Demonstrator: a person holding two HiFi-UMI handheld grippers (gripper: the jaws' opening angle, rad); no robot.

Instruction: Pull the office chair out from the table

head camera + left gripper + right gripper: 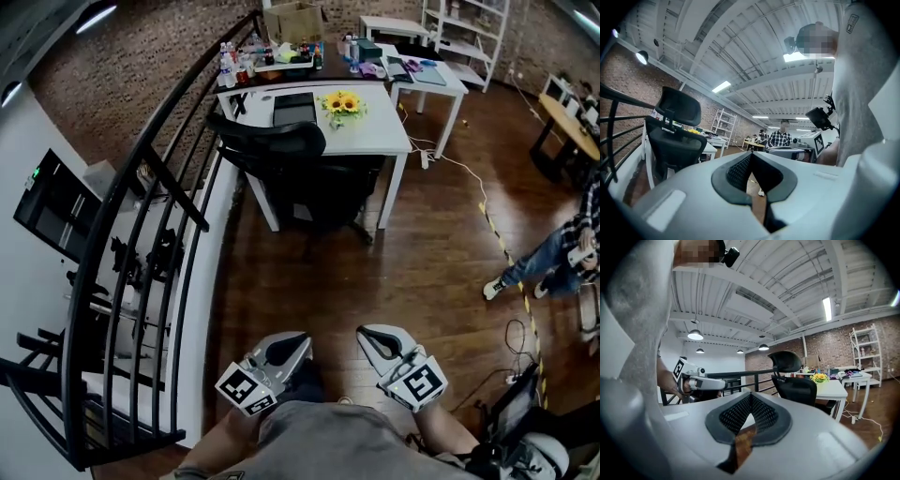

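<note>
Office chair (281, 150) is tucked under the white table (380, 141), well ahead of both sets of jaws, backrest facing them. Left gripper (292, 345) and right gripper (371, 339) are both closed on nothing, and the left lines up slightly better.

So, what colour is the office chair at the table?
The office chair is black; the head view shows it best.
</note>
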